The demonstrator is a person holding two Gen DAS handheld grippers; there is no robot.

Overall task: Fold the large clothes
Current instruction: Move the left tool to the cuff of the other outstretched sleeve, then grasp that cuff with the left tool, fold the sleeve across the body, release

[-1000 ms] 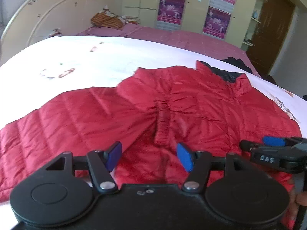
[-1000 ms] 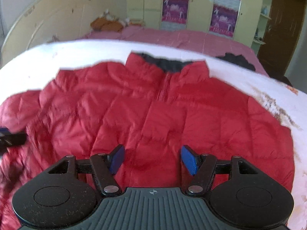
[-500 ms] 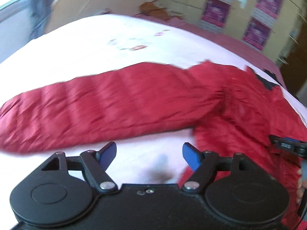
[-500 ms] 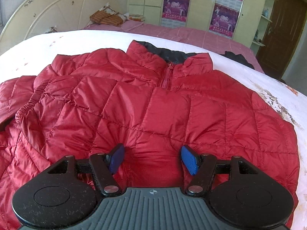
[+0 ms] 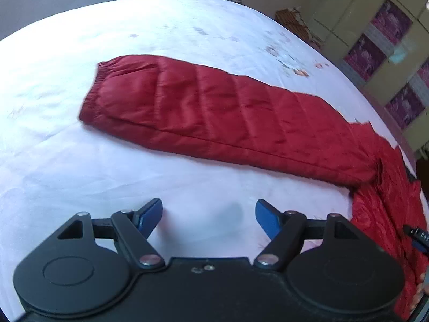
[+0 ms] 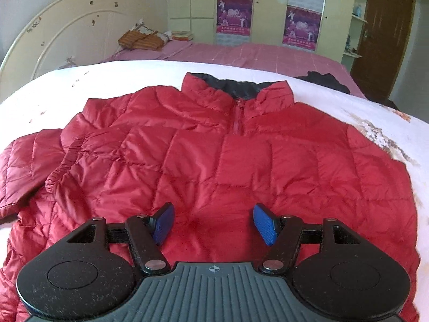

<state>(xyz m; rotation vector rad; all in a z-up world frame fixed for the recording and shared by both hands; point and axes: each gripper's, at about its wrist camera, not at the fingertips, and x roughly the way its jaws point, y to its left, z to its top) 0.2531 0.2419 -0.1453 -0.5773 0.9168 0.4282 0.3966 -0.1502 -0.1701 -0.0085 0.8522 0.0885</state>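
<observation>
Looking down from both wrist cameras, I read the scene this way:
Bed: the white bedspread [image 5: 112,166] with faint floral prints fills most of my left view and rims the right view; a pink cover [image 6: 254,53] lies beyond it.
Red puffer jacket: the jacket [image 6: 214,155] lies flat on the bed, front up, zip closed, dark-lined collar pointing away from me.
Sleeve: one long sleeve [image 5: 214,118] stretches straight across the white spread, its elastic cuff [image 5: 92,94] at the far left end, clear of the body of the jacket.
Wardrobe: cream doors with purple posters [image 6: 234,13] stand behind the bed; a brown door [image 6: 386,32] sits to the right.
Left tool: my left tool [image 5: 208,216] hangs over bare bedspread just below the sleeve; its jaws have just been widening, and I see nothing between them.
Right tool: my right tool [image 6: 213,224] hovers above the jacket's lower front, blue pads spread apart, gripping nothing.
</observation>
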